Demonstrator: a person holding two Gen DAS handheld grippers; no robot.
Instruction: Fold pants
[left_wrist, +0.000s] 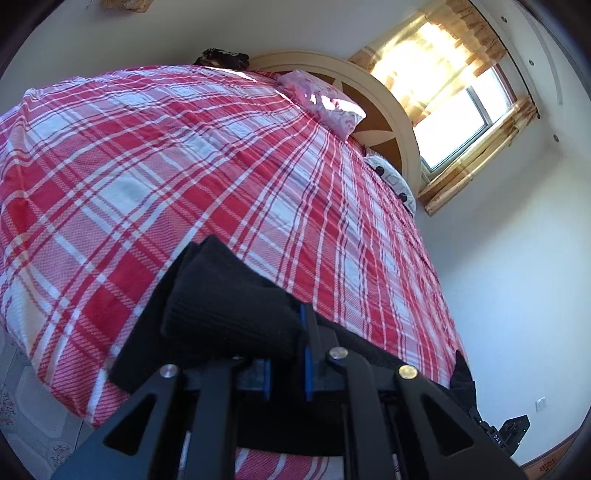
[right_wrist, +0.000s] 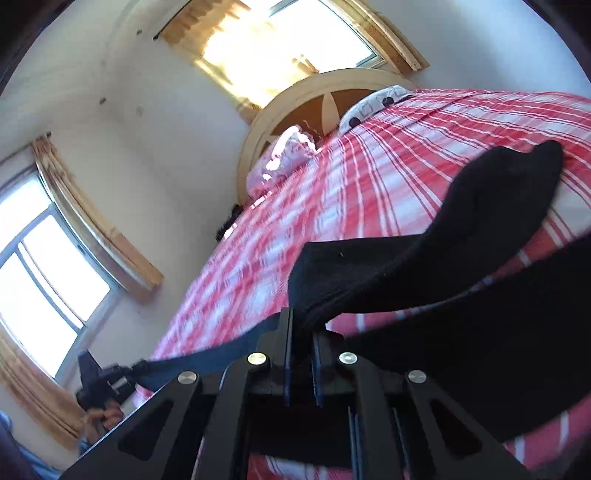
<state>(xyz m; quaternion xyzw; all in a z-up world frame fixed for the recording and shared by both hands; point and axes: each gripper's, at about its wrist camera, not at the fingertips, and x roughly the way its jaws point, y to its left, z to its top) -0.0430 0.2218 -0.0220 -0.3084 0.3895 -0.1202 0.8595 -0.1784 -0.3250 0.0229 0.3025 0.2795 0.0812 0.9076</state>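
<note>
Black pants (left_wrist: 221, 306) lie at the near edge of a bed with a red and white plaid cover (left_wrist: 155, 166). My left gripper (left_wrist: 288, 354) is shut on a bunched fold of the pants, lifted off the cover. In the right wrist view my right gripper (right_wrist: 301, 354) is shut on another part of the black pants (right_wrist: 424, 254), which stretch up and right over the plaid cover (right_wrist: 369, 177). A taut black strip of fabric runs from it left toward the other gripper (right_wrist: 99, 380), held in a hand.
A pink pillow (left_wrist: 325, 103) and a white spotted pillow (left_wrist: 391, 177) lie by the round wooden headboard (left_wrist: 388, 110). Curtained windows (left_wrist: 461, 110) stand behind it. A dark object (left_wrist: 221, 57) sits at the bed's far edge. Tiled floor (left_wrist: 29, 406) shows at lower left.
</note>
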